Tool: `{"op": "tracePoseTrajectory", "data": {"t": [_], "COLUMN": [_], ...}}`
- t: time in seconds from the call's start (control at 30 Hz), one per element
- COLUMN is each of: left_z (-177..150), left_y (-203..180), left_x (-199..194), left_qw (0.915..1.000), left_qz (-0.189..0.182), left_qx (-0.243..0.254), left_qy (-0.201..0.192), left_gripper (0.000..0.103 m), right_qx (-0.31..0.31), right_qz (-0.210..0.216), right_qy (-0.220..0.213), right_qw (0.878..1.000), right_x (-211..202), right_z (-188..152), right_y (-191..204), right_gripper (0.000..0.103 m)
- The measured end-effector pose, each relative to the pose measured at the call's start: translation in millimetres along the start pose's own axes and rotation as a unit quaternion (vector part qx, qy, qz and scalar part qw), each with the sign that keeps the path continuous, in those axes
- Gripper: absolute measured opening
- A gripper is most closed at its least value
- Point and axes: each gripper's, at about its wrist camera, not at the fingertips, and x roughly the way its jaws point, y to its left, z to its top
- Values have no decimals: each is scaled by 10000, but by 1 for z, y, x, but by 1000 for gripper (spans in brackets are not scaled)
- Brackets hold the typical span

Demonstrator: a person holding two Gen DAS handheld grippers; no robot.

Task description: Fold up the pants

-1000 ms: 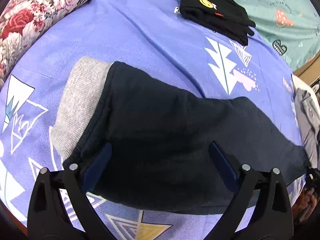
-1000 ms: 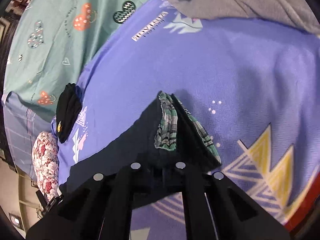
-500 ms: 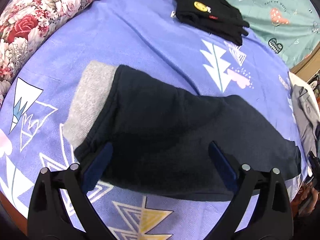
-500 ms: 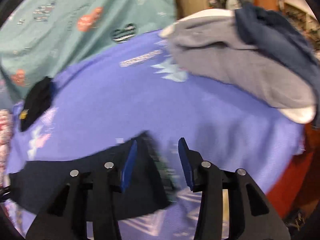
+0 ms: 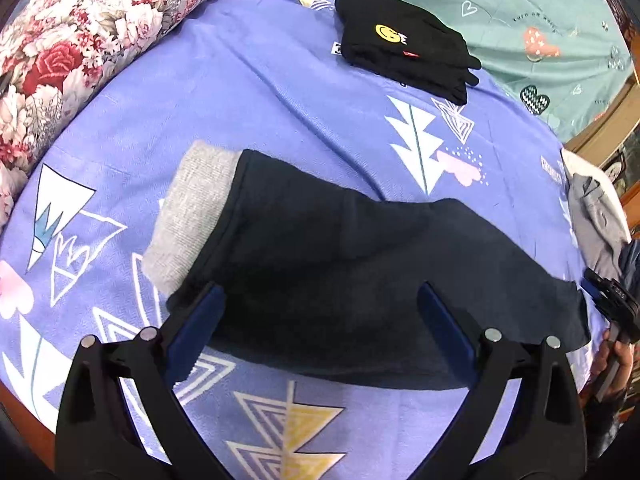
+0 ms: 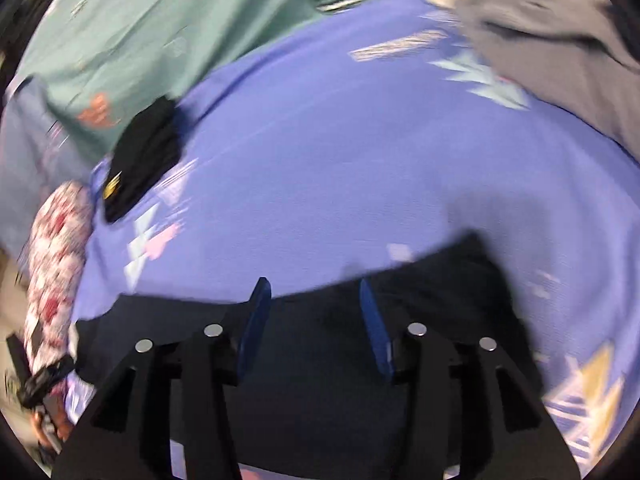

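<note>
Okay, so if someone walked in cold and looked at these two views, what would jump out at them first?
Probably the dark navy pants with a grey cuff, folded into a long band across the middle of the purple bedspread, with the left gripper open above them. Next, the folded black garment with a yellow smiley at the far edge, and the floral pillow to the left.

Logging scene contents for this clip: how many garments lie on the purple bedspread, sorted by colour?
Navy: 1, the pants with a grey cuff, laid flat.
Black: 1, a folded garment with a yellow smiley patch.
Grey: 1, a crumpled garment at the bedspread's edge; something dark blue lies against it, but I cannot tell whether that is a separate piece.
Total: 3
</note>
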Motion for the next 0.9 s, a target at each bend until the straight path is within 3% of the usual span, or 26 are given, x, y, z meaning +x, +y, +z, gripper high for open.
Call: {"op": "tracePoseTrajectory", "data": {"t": [0.13, 0.23, 0.3, 0.4, 0.5, 0.6, 0.63, 0.67, 0.83, 0.87, 0.9], "left_z": [-6, -11, -12, -14, -16, -18, -18, -18, -16, -17, -17], "left_y": [-1, 5, 11, 12, 10, 9, 8, 9, 15, 16, 17], "left_x": [8, 12, 12, 10, 11, 13, 14, 15, 16, 18, 19], "left_qw": [10000, 9998, 9998, 9998, 9999, 9999, 9999, 9998, 9998, 9998, 9998], "left_qz": [-11, 143, 10, -16, 14, 30, 30, 18, -90, -105, -100], "left_qx": [1, -91, -180, -183, -127, -5, 27, 46, -59, -69, -57], "left_qy": [82, 80, 86, 58, 94, 137, 159, 174, 172, 168, 178], "left_gripper": [98, 98, 98, 98, 98, 98, 98, 98, 98, 98, 98], "right_qx": [-1079, -1434, -1650, -1895, -1969, -2095, -2124, -2144, -2456, -2685, -2867], "right_qz": [517, 934, 1059, 1174, 1143, 1290, 1364, 1372, 1216, 868, 500], "right_qy": [481, 965, 1254, 1554, 1894, 2051, 2113, 2083, 1355, 1205, 1109], "right_qw": [9916, 9805, 9725, 9624, 9551, 9473, 9443, 9444, 9521, 9518, 9503], "right_x": [58, 107, 137, 165, 182, 185, 184, 182, 164, 170, 178], "right_z": [10, 14, 17, 16, 11, 3, 1, 0, 4, -1, -6], "right_y": [96, 156, 190, 226, 235, 243, 243, 243, 253, 254, 255], "right_gripper": [57, 57, 57, 57, 57, 42, 21, 15, 11, 2, 2]}}
